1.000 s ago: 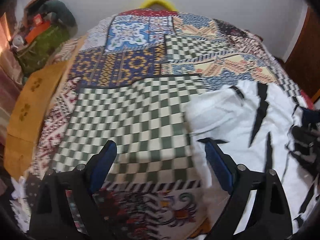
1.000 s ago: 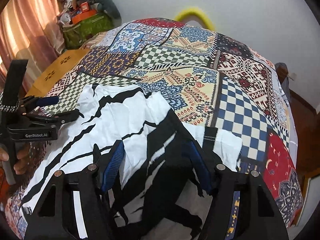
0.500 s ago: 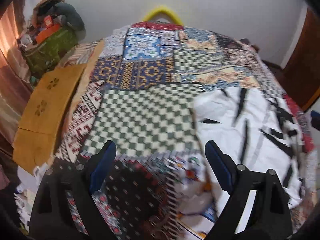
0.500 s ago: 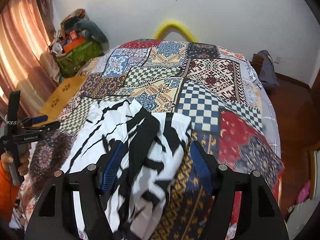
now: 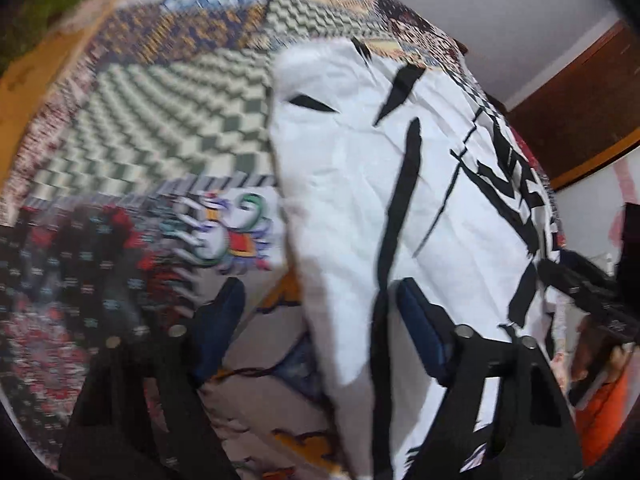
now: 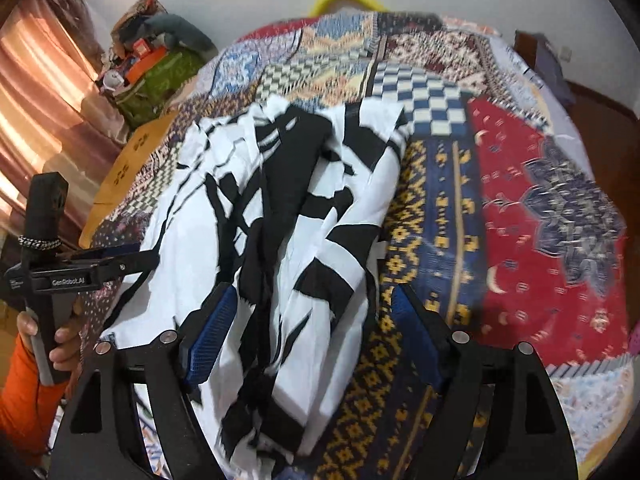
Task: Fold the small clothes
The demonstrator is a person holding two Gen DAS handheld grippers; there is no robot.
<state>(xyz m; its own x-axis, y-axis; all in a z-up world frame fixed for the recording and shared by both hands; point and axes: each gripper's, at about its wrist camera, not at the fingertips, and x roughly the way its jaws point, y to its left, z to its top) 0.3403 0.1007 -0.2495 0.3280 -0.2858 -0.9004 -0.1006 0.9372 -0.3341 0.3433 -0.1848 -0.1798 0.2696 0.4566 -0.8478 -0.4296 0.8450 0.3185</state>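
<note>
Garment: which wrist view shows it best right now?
Right wrist: sharp, and the black-and-white garment lies nearly whole on the bedspread, its folded top layer visible. Left wrist is motion-blurred and shows mostly its plain white side, with the near end cut off by the frame's bottom edge.

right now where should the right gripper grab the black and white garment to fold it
Grip the near hem of the white cotton garment with black streaks, coming from above at its right edge: that edge lies bunched on the patchwork quilt, between the open right gripper's fingers.
</note>
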